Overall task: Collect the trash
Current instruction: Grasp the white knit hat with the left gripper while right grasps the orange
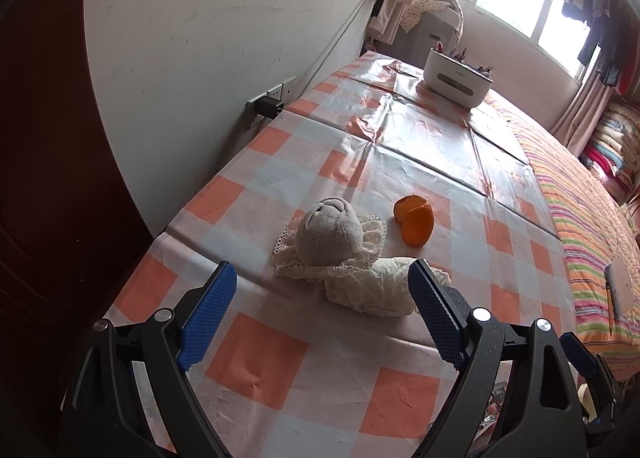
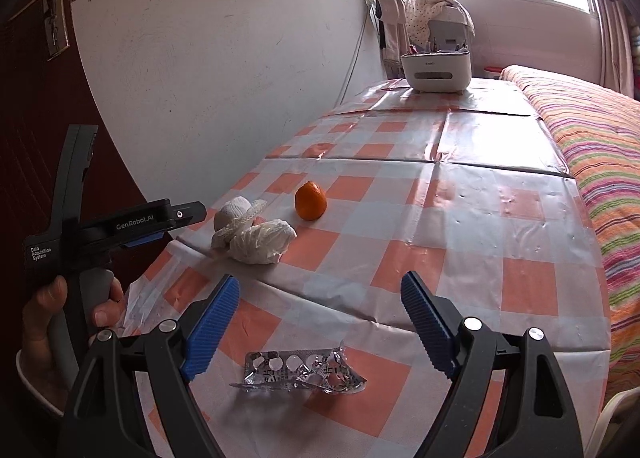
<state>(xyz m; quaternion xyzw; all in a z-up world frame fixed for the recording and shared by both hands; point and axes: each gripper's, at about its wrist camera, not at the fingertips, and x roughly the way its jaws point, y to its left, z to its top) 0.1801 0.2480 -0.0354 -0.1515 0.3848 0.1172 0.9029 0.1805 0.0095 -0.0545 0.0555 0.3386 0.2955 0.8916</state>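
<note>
On the orange-and-white checked tablecloth (image 1: 256, 362) lie a grey knitted ball wrapped in lace (image 1: 326, 236), a crumpled white wad (image 1: 372, 294) and an orange peel (image 1: 414, 223). My left gripper (image 1: 322, 282) hovers just short of the ball and wad, open and holding nothing. The right wrist view shows the same ball (image 2: 234, 211), wad (image 2: 262, 242) and peel (image 2: 311, 201) farther off, with the left gripper (image 2: 192, 213) held by a hand at the left. A crushed silver blister pack (image 2: 304, 374) lies below my open right gripper (image 2: 320, 290), between its fingers and untouched.
A white caddy with pens (image 1: 458, 77) stands at the table's far end. A wall (image 1: 200, 37) with a plugged socket (image 1: 270, 105) borders the table's left side. A striped bedspread (image 1: 580, 217) runs along the right edge. A dark door (image 2: 36, 97) is at the left.
</note>
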